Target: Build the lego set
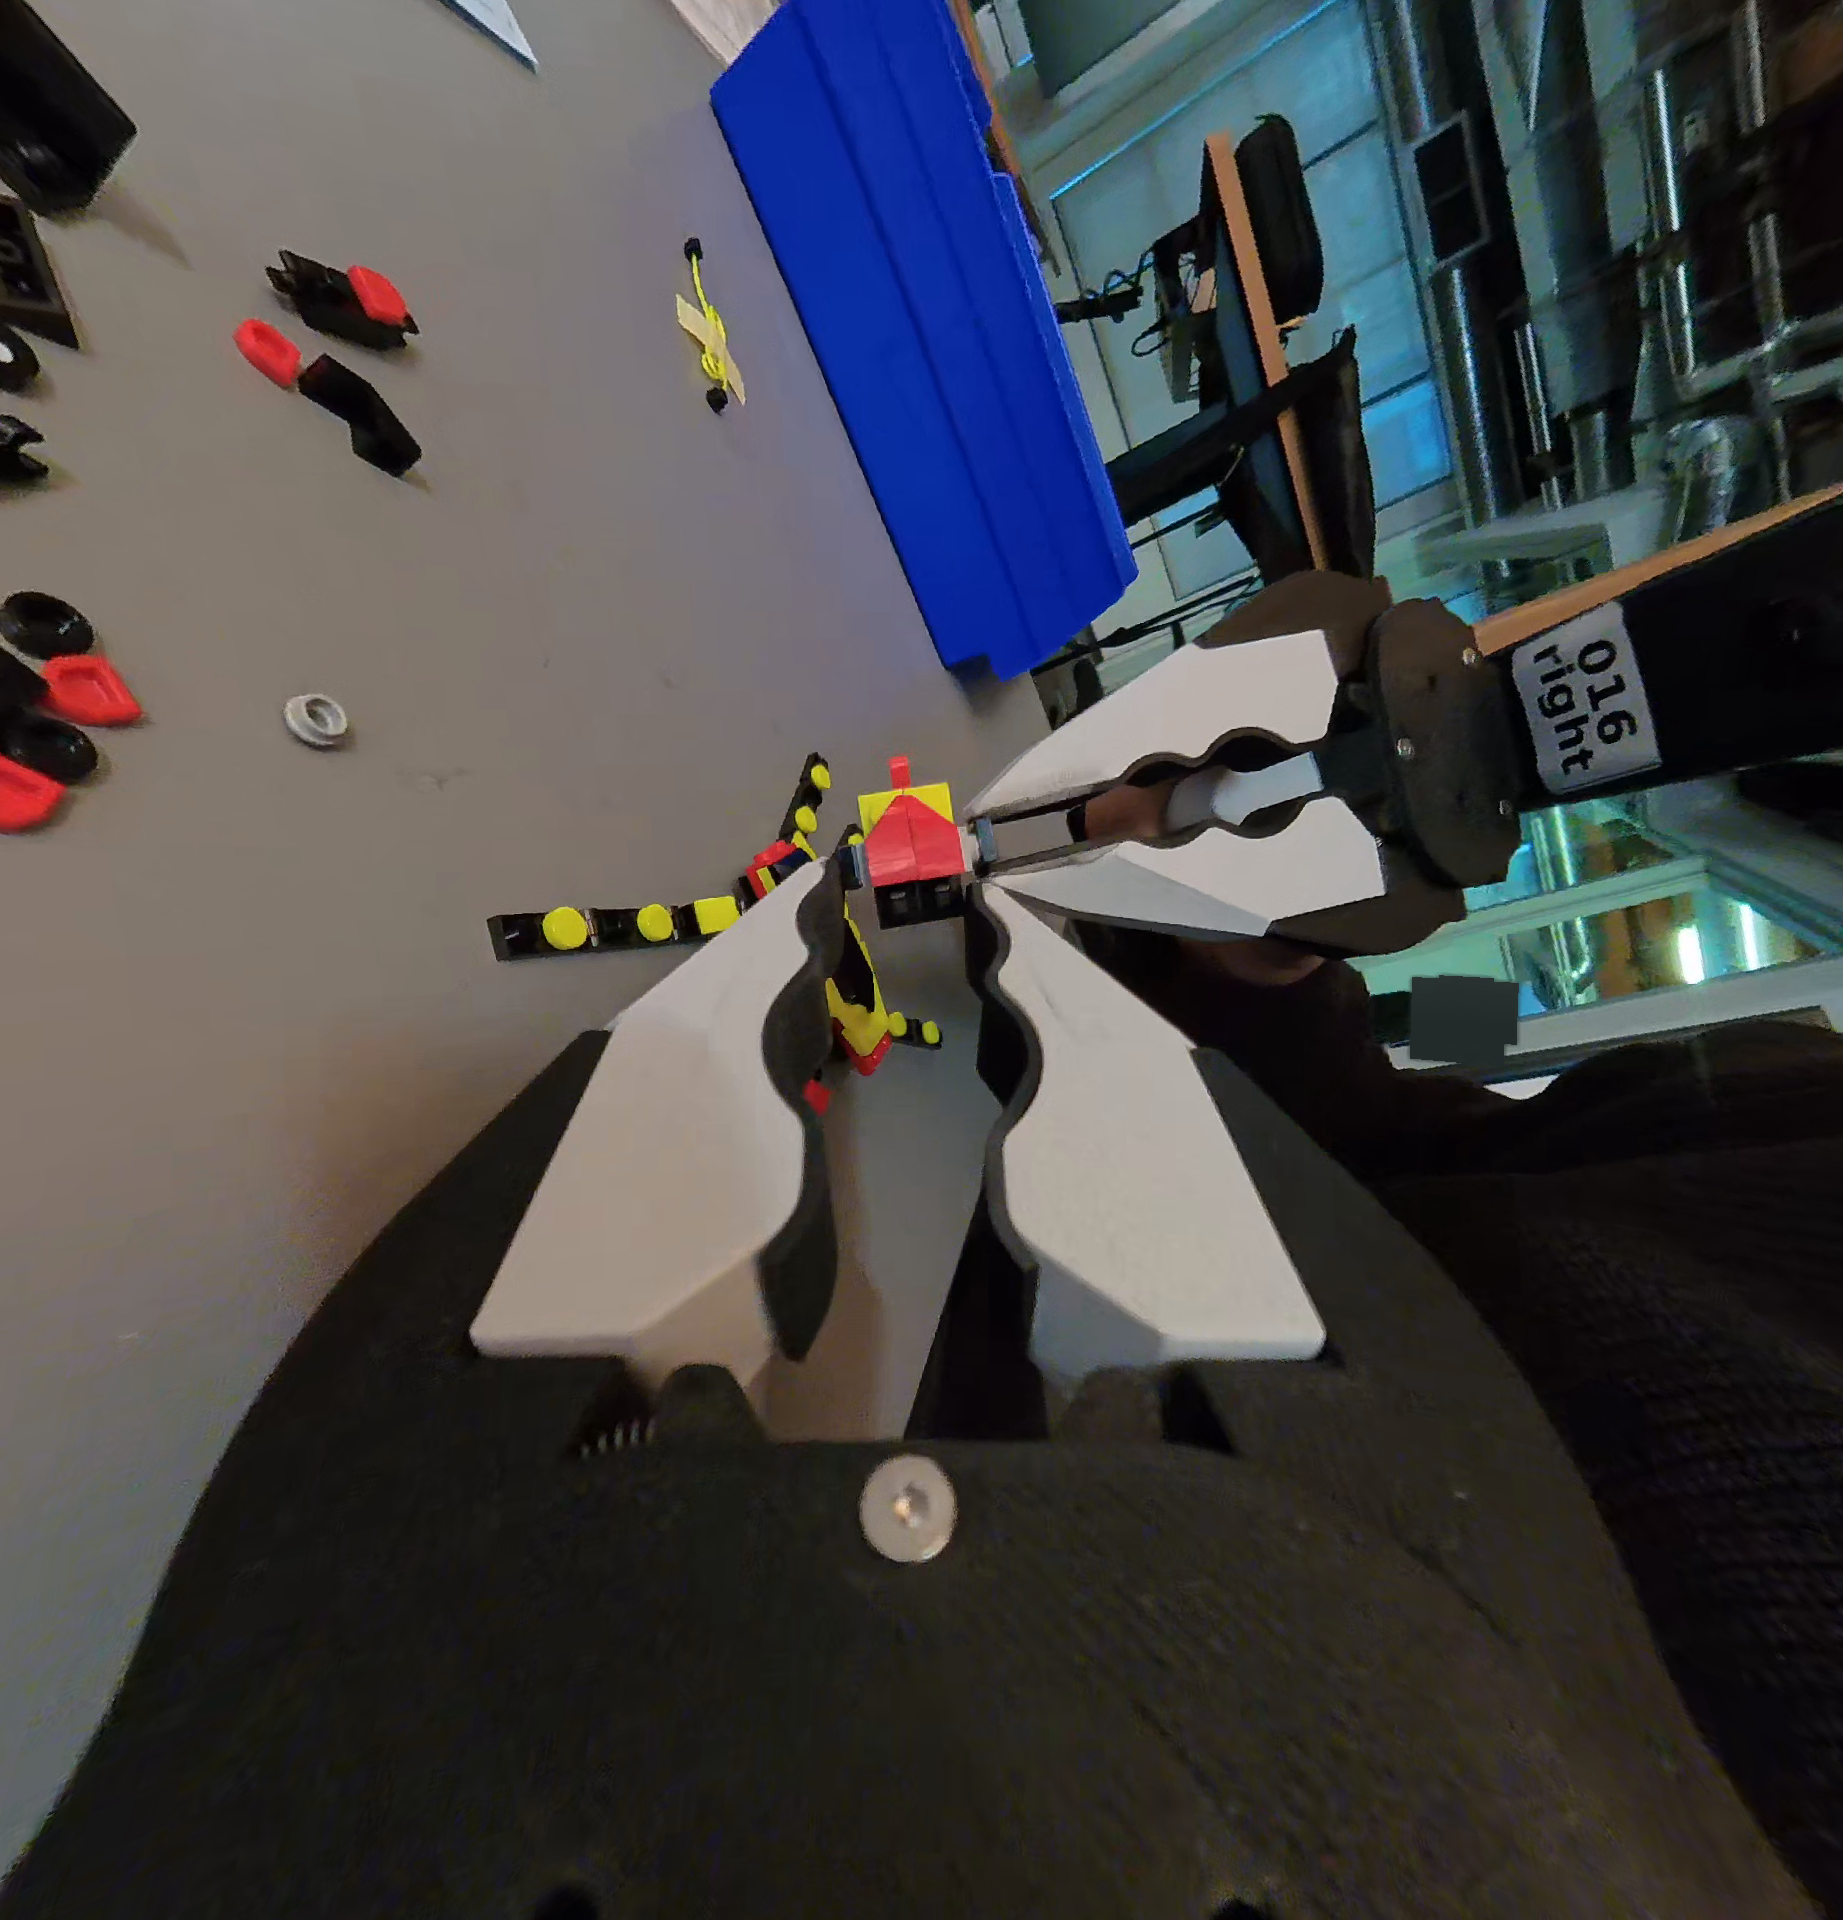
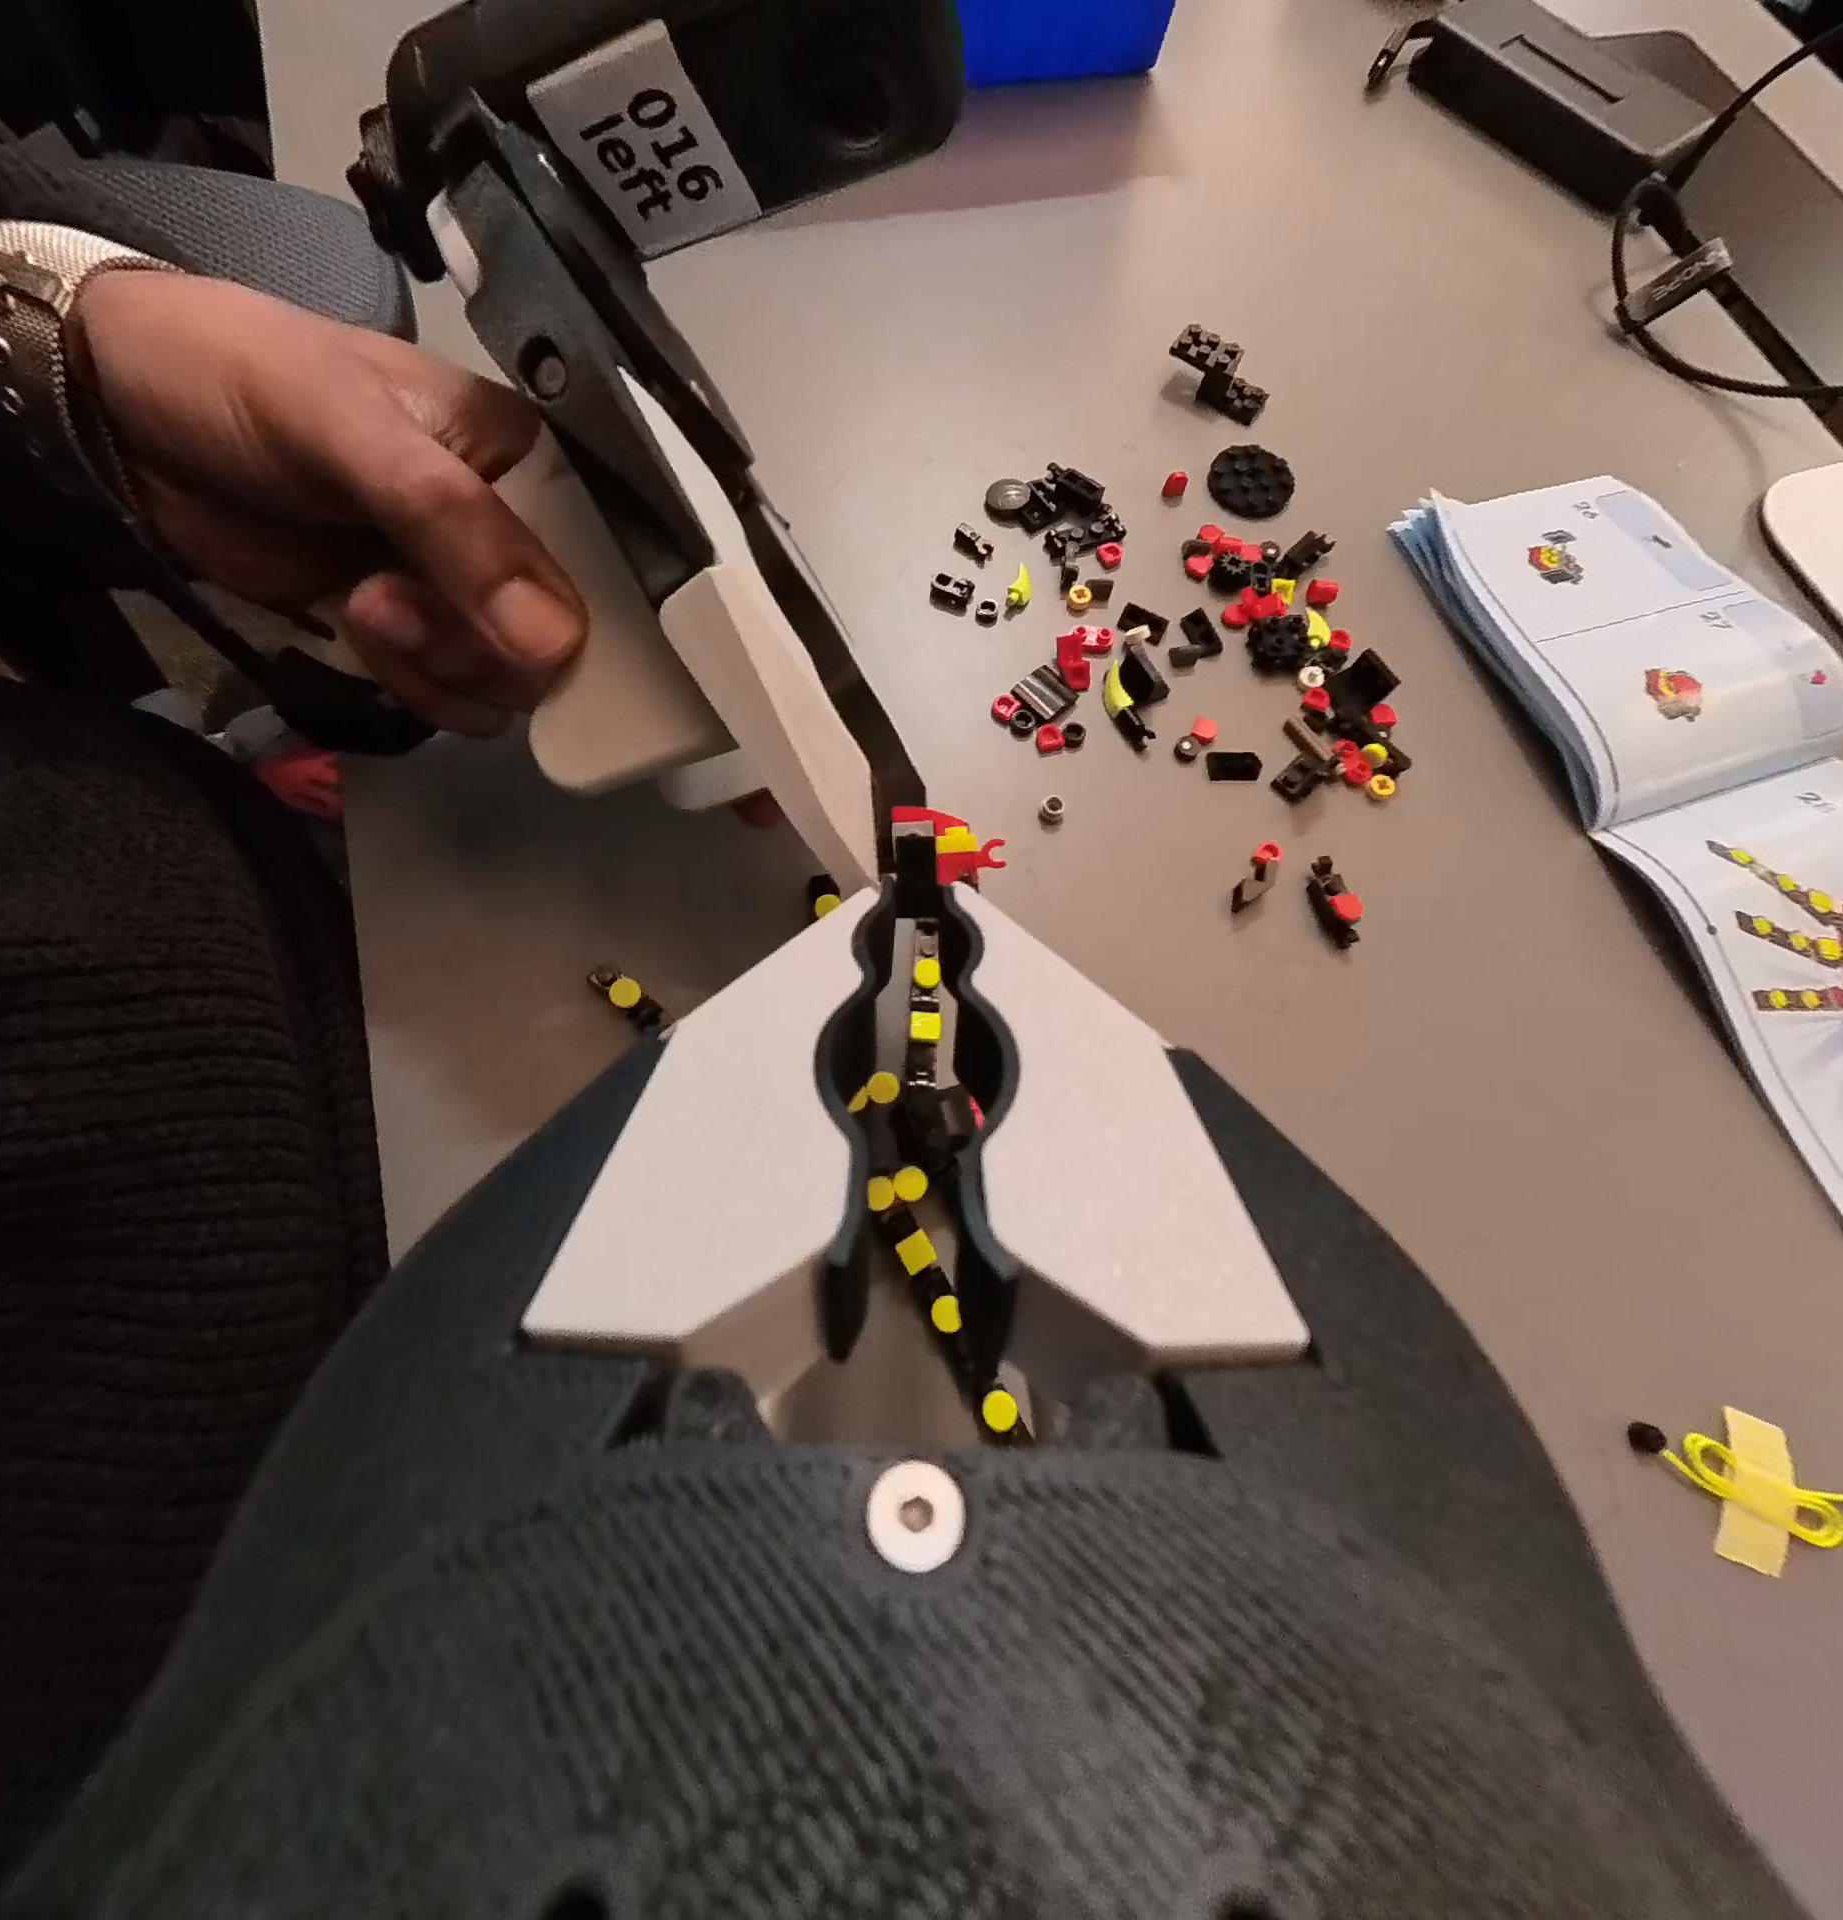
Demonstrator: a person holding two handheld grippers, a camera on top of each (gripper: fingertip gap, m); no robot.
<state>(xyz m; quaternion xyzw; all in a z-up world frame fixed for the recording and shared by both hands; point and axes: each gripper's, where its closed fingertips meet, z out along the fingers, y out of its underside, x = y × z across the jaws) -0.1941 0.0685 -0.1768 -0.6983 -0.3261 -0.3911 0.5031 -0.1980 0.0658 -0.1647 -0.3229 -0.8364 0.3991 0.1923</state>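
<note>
Left wrist view shows both tools meeting at the lego model (image 1: 912, 836), a red, yellow and black body with black legs dotted yellow, which sits at the centre of everything on the grey table (image 1: 543, 582). The left gripper (image 1: 901, 883) has its fingers clamped on the sides of the body. The right gripper (image 1: 974, 847) comes in from the model's right with its jaws pinched almost together on a thin dark piece (image 1: 981, 831) pressed against the body's end; what that piece is I cannot tell.

From the right wrist view, the right gripper (image 2: 912, 883) grips the same black piece at the model (image 2: 938, 847), whose dotted legs hang below between its fingers. A hand (image 2: 356, 540) squeezes the left gripper (image 2: 886, 852) trigger. Beyond the model lies the pile of loose bricks (image 2: 1197, 634); farther past it is the open instruction booklet (image 2: 1665, 675). A yellow cord (image 2: 1758, 1496) lies taped on the table, on the near side of the model.

I judge this a press-fit step. The risk is misalignment: if the small piece meets the studs at a tilt, pushing could pop it from the narrow fingertips or twist the body in the left grip. Too much force could also knock off the thin legs, which look only loosely jointed and have no support underneath.
</note>
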